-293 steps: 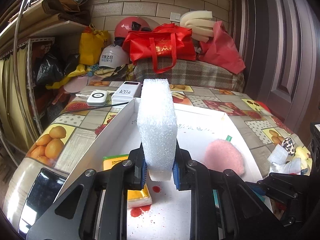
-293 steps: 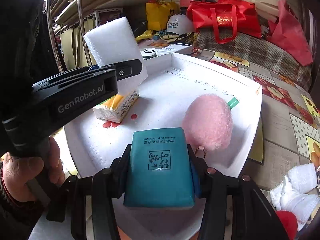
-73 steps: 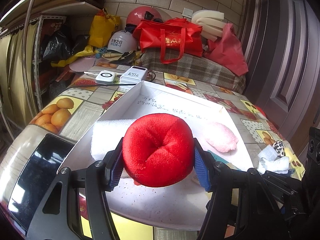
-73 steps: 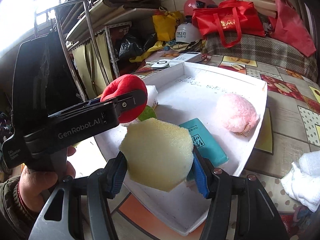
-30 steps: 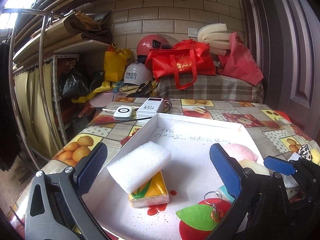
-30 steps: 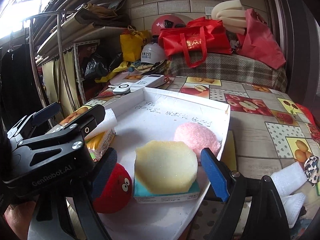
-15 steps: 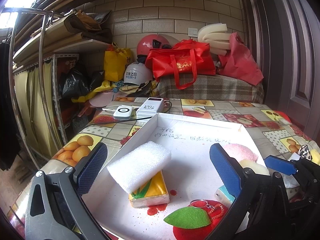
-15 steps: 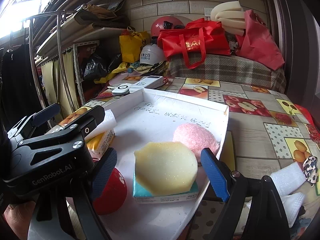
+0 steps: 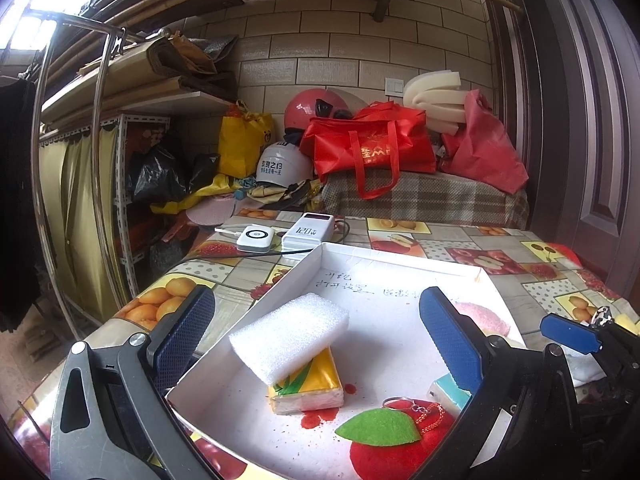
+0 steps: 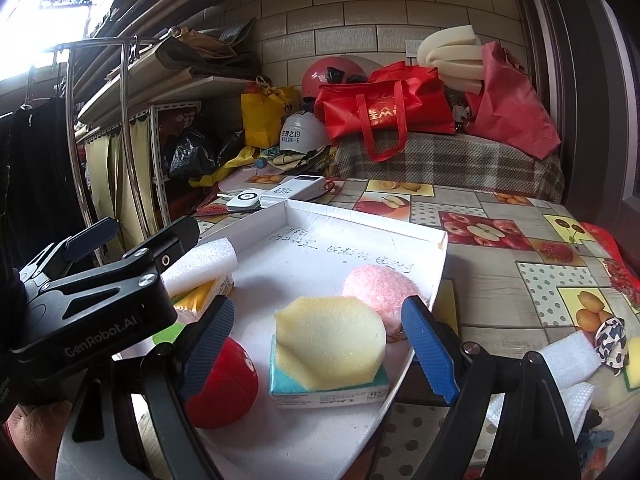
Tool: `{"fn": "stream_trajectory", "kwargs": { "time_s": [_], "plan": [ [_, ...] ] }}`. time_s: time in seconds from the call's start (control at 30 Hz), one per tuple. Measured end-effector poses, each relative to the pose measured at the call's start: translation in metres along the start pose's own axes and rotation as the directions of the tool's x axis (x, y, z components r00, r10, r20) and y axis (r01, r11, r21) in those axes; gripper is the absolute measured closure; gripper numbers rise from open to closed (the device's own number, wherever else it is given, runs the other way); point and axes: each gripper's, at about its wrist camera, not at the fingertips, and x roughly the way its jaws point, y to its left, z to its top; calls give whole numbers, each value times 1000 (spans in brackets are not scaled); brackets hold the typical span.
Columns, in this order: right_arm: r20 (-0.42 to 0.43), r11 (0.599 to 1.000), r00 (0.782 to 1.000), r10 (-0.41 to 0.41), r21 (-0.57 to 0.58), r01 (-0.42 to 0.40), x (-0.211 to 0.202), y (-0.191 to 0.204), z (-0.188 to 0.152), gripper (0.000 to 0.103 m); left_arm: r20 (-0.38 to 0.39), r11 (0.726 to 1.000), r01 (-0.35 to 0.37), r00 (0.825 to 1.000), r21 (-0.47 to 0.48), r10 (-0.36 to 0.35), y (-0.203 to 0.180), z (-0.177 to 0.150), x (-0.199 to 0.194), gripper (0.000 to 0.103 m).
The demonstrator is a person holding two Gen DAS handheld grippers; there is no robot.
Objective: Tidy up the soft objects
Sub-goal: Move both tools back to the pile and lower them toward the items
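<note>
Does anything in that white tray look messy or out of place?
Yes: red blotches stain the white tray's floor beside the yellow tissue pack, like spilled dye. The white foam block also lies tilted across that pack, overhanging it.

Left claw (image 9: 316, 340) and right claw (image 10: 320, 344) both wide apart, gripping nothing.

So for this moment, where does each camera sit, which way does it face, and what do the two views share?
Left wrist: rides the left gripper, open, facing over the white tray toward the brick wall; the right gripper shows at right.
Right wrist: rides the right gripper, open, facing likewise; the left gripper and a hand show at left.
Shared: tray, white foam block, red apple toy.
</note>
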Motion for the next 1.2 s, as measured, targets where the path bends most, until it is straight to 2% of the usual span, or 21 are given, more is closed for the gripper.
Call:
{"fn": "stream_trajectory", "kwargs": {
  "time_s": [0.1,0.23,0.4,0.47,0.6,0.67,0.73,0.8,0.83,0.9,0.97,1.07,1.1,1.2],
  "plan": [
    [-1,1000,1000,-14,-11,14,-6,1,-3,17,-11,1000,15,1000,16,-15,-5,-2,-7,0],
    [2,996,997,-74,-44,74,-15,4,-8,17,-39,997,53,998,50,-51,-17,-7,-13,0],
    [-15,996,998,-57,-75,56,-29,-3,-15,17,-60,992,79,995,94,-74,-33,-11,-21,0],
    [-18,997,999,-38,-66,37,-40,-12,-20,17,-52,989,109,993,101,-104,-38,-12,-27,0],
    [31,998,998,-47,-43,48,-74,-38,-31,17,-66,964,225,974,139,-217,-57,-15,-37,0],
    [45,998,997,-68,-8,68,-92,-61,-37,17,-95,941,296,954,163,-284,-73,-17,-42,0],
    [25,993,994,-109,57,107,-103,-95,-42,17,-127,919,348,936,186,-328,-94,-20,-46,0],
    [2,972,983,-183,151,180,-114,-138,-46,17,-156,901,382,922,208,-355,-117,-23,-50,0],
    [-17,954,976,-217,210,215,-119,-162,-49,17,-164,900,372,925,227,-341,-129,-25,-51,0],
    [-57,893,959,-279,350,281,-132,-208,-59,16,-163,907,325,943,268,-290,-151,-27,-52,0],
    [-87,820,946,-313,479,315,-145,-247,-72,13,-175,901,336,939,275,-297,-167,-28,-49,0],
    [-127,740,939,-320,585,331,-151,-281,-85,13,-204,887,403,910,223,-362,-183,-27,-41,0],
    [-139,725,940,-312,605,330,-150,-287,-88,13,-220,879,436,892,191,-394,-187,-26,-35,0],
    [-174,720,949,-263,620,313,-139,-292,-90,13,-268,864,493,851,104,-453,-199,-24,-18,0]
  ]
}}
